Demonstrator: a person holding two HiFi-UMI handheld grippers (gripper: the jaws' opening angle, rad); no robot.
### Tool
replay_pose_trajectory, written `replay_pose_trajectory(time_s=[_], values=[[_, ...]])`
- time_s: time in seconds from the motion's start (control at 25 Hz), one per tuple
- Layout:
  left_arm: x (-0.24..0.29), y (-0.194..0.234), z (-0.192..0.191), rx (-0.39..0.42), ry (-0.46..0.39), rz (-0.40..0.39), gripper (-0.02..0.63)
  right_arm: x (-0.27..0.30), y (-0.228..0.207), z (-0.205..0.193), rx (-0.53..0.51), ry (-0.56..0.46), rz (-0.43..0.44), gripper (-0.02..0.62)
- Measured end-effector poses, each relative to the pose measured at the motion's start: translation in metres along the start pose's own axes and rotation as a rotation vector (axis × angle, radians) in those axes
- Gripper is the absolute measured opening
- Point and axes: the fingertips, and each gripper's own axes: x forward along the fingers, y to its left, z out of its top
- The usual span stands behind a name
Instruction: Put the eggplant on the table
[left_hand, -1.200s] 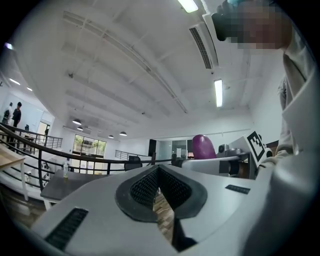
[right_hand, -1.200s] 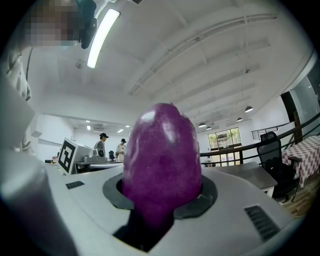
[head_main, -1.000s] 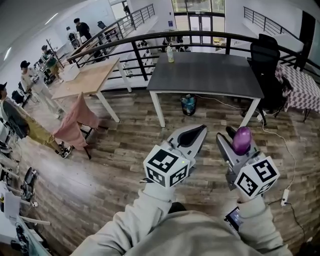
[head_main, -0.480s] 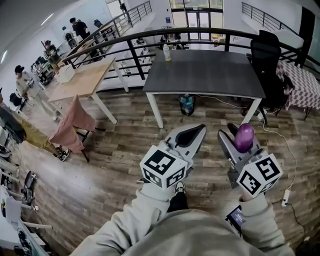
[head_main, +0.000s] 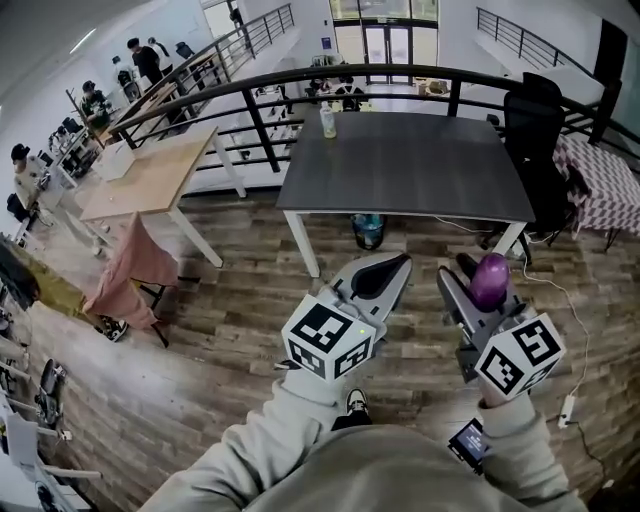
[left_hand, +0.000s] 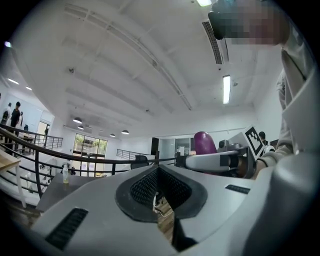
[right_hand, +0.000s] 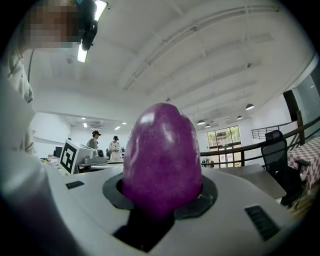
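The dark table (head_main: 400, 165) stands ahead, bare except for a bottle (head_main: 327, 120) at its far left corner. The left gripper (head_main: 385, 272) is closed on nothing. The right gripper (head_main: 478, 288) clamps the purple eggplant (head_main: 489, 280) upright, short of the table's near edge. This looks like the carry step. The next move would be to reach over that edge, lower the eggplant and let go.

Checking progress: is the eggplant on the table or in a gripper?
In a gripper: the right gripper is shut on the eggplant, short of the grey table.
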Motion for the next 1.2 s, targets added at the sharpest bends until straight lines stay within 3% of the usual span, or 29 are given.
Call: replay_pose_trajectory(time_s=[0.4,0.76,1.2], values=[[0.021,0.086,0.001,-0.027,-0.011,-0.007,0.006,0.08,-0.027,0.005,0.022,0.0,-0.028,0.163],[0.051,0.133,-0.015,-0.066,0.007,-0.017,0.006,0.125,-0.062,0.003,0.03,0.027,-0.048,0.163],[0.154,0.199,-0.003,-0.019,0.0,0.002,0.006,0.196,-0.166,0.031,0.029,-0.01,-0.02,0.163]])
